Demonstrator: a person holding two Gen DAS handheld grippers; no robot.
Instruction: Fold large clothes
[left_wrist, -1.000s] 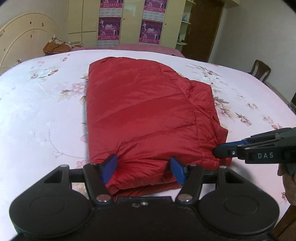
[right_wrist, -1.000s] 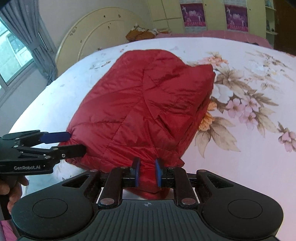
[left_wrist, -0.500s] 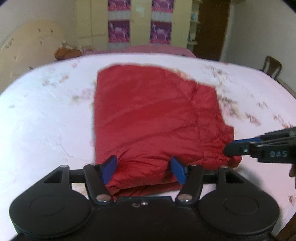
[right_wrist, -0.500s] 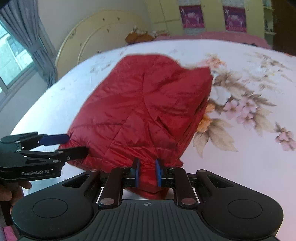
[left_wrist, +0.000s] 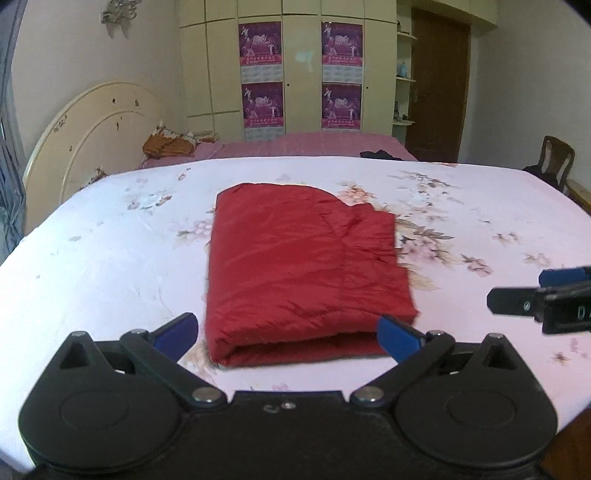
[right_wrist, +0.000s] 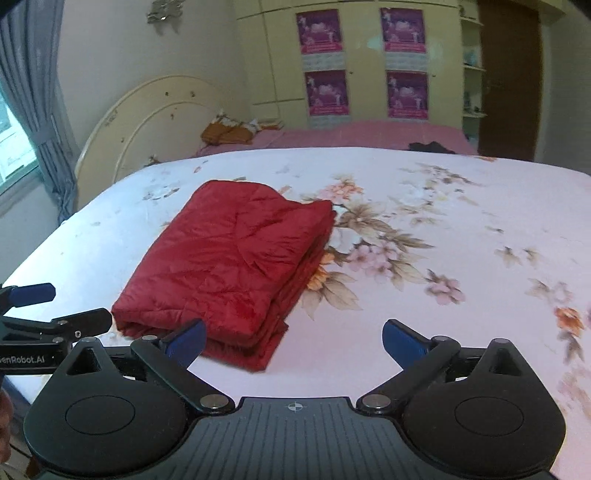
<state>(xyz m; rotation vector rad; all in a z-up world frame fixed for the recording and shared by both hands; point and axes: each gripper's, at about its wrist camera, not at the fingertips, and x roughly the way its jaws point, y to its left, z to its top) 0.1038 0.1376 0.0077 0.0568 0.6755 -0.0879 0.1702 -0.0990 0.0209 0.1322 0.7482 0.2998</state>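
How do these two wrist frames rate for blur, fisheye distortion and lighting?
Left wrist view: strong fisheye, the bed edge bows and the corners go dark; slightly soft, even indoor light, mild sheen on the red jacket. Right wrist view: same bowing, daylight from the window at left, the sheet's right edge smeared.

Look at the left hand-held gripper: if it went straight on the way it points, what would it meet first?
Probably the folded red jacket on the floral bedsheet. The left hand-held gripper has opening jaws, clear of the cloth, aimed at its near folded edge. Depth is unclear, so it might touch the sheet just short of it.
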